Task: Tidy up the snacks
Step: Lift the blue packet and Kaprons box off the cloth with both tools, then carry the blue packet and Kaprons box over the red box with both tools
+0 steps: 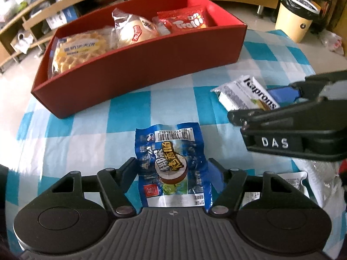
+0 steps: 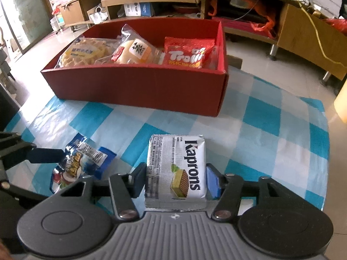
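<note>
Straddling the blue sausage packet (image 1: pixel 171 169) in the left view: left tongs (image 1: pixel 172 169) half closed, pads at its sides, long axis running straight ahead toward the red box (image 1: pixel 138 73). Clamping the Kaprons wafer pack (image 2: pixel 176 171) in the right view: right tongs (image 2: pixel 175 179), box ahead, worktop (image 2: pixel 260 134) beneath.

I see red box (image 2: pixel 138 86) open on top; bare floor at its right end behind Trolli bag (image 2: pixel 186 54). Checked cloth (image 2: pixel 271 130) before box clear. Near wall blocks level entry.
</note>
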Demonstrator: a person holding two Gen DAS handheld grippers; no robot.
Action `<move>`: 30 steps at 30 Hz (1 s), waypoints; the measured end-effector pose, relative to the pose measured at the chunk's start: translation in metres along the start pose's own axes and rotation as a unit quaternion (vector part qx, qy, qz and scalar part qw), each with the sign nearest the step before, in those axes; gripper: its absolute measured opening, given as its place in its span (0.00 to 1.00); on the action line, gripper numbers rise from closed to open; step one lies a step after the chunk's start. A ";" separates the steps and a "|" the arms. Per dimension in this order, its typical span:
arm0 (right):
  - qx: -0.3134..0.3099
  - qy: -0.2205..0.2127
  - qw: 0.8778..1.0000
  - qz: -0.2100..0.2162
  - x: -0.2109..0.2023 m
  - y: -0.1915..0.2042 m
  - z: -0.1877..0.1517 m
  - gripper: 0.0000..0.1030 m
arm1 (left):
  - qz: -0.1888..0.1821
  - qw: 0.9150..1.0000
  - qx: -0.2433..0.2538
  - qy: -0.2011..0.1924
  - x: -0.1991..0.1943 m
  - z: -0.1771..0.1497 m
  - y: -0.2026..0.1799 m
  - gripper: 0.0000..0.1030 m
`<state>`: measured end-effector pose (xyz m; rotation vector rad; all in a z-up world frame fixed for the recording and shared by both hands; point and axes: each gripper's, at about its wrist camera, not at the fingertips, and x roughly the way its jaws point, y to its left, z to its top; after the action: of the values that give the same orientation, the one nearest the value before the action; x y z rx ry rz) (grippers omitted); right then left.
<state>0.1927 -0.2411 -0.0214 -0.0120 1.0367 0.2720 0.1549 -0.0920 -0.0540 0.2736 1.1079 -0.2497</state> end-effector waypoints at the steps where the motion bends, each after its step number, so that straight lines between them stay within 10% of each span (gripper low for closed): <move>1: 0.001 -0.005 1.000 0.002 -0.003 0.000 0.001 0.55 | -0.003 1.000 0.000 0.000 -0.001 0.000 0.001 0.73; 18: 0.048 -0.119 0.991 0.023 -0.055 -0.018 0.057 0.55 | 0.003 0.995 -0.018 -0.097 -0.045 0.057 0.012 0.73; 30: 0.053 -0.138 0.989 0.015 -0.017 -0.035 0.113 0.55 | 0.043 0.991 -0.049 -0.119 -0.017 0.114 0.039 0.73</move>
<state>0.2883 -0.2631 0.0471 0.1339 0.7748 0.2391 0.2567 -0.0929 0.0130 0.1971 0.8671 -0.1458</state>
